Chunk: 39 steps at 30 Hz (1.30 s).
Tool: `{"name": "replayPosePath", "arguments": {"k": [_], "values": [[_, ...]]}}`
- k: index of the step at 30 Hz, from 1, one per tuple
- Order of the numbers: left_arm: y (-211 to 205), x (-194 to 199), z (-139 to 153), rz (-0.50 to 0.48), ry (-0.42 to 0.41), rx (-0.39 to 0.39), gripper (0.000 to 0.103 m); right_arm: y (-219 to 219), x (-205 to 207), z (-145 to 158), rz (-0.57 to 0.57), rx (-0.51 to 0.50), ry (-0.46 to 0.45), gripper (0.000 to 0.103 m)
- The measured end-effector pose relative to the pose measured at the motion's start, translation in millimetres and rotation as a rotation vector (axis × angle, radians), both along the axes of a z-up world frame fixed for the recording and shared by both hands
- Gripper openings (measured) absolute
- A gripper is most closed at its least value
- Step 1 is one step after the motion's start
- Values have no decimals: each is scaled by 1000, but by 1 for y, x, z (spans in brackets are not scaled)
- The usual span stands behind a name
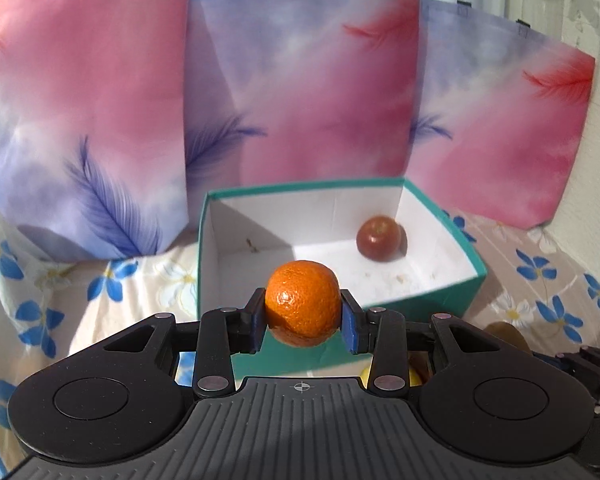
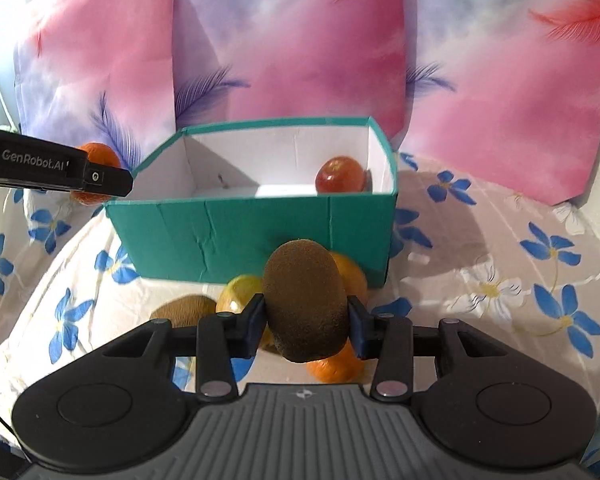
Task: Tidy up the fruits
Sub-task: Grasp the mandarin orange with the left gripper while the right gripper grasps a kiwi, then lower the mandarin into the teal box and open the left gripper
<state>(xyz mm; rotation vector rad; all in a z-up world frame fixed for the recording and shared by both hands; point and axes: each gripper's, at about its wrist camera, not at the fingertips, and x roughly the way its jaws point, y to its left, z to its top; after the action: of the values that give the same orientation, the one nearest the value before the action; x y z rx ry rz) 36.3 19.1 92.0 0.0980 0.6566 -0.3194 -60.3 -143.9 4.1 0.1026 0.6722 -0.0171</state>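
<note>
Floral cloth (image 2: 500, 280), teal box (image 2: 260, 232), feather backdrop (image 2: 300, 60)

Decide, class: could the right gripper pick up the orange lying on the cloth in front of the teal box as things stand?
Probably not yet. The right gripper is already closed on a kiwi, so it cannot grip the orange lying just beneath it until it lets go; nothing else blocks the way.

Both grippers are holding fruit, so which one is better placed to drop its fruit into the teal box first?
Left, probably. Its orange is already level with the teal box rim, while the right gripper's kiwi sits lower, in front of the box wall.
</note>
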Motion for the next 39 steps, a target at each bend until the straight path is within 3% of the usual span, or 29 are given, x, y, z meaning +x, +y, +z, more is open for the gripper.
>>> {"name": "replayPosePath", "arguments": {"k": [5, 8, 12, 18, 39], "values": [[-19, 13, 40, 16, -97, -25, 41, -17, 2, 30, -58, 1, -73, 42], [-30, 24, 44, 41, -118, -25, 41, -24, 1, 44, -81, -10, -122, 42], [-37, 36, 24, 83, -79, 6, 41, -27, 0, 51, -103, -31, -156, 42], [-37, 53, -6, 125, -19, 44, 41, -27, 5, 43, -103, -21, -138, 42], [-37, 86, -44, 143, 71, 79, 41, -24, 29, 40, -104, -12, -128, 42]]}}
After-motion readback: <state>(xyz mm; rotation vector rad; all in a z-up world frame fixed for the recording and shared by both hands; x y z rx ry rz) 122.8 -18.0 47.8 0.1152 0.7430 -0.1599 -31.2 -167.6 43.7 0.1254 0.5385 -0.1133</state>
